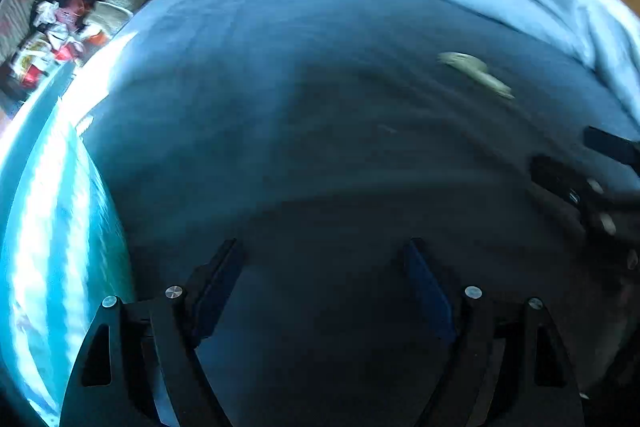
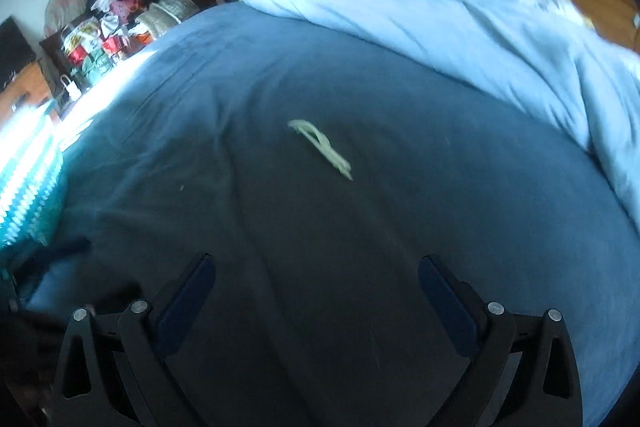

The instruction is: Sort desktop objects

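Left gripper (image 1: 324, 247) and right gripper (image 2: 316, 263) both spread, empty; slim pale-green plastic item (image 2: 320, 149) lies untouched ahead on blue bedsheet (image 2: 440, 187); sorting appears not begun.

My two wrist cameras: both look steeply down over a blue bed (image 1: 280, 87), close above it. Left view sits left, with the right gripper (image 1: 592, 163) at its right edge. Shared: pale object (image 2: 320, 149), far quilt (image 2: 420, 15), clutter (image 2: 116, 11) far left.

left gripper (image 1: 326, 247): jaws apart, empty | right gripper (image 2: 316, 263): jaws wide, empty
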The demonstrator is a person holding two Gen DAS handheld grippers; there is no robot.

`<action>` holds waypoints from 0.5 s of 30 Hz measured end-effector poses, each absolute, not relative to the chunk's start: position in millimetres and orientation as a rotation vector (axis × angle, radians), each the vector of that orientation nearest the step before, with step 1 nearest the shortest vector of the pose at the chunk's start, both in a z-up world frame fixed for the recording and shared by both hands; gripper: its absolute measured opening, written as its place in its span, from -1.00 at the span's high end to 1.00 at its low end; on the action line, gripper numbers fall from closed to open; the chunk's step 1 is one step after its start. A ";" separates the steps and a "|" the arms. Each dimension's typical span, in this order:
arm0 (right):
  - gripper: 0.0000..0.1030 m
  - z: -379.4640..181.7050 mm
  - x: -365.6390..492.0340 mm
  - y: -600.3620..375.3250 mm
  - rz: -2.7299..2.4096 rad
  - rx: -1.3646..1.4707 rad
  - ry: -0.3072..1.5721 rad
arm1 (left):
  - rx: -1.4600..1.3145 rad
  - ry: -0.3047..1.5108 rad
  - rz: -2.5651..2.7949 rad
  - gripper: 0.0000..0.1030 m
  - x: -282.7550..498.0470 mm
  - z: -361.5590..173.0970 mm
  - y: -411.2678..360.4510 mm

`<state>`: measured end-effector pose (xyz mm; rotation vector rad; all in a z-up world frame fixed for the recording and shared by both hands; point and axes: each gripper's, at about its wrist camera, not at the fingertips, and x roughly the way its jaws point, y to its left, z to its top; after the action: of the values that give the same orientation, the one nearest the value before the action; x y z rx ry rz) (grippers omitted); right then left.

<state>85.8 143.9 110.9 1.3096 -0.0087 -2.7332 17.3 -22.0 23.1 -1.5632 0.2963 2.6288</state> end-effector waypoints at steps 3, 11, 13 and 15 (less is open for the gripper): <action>-1.00 88.4 74.1 148.6 -2.730 1.364 0.027 | -1.512 0.291 2.629 -0.98 -2.3 14.7 -28.6; -1.00 79.1 69.9 153.8 -2.716 1.357 -0.021 | -1.389 0.276 2.672 -0.98 -8.8 15.1 -36.5; -1.00 79.1 70.0 154.3 -2.716 1.358 -0.018 | -1.397 0.257 2.664 -0.98 -10.3 16.6 -38.7; -1.00 79.9 70.1 153.6 -2.716 1.357 -0.020 | -1.398 0.247 2.661 -0.98 -12.2 18.6 -41.5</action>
<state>70.1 153.6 79.9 1.3572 -0.0196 -2.7162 -12.2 -41.5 18.6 -1.3980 0.2471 2.6611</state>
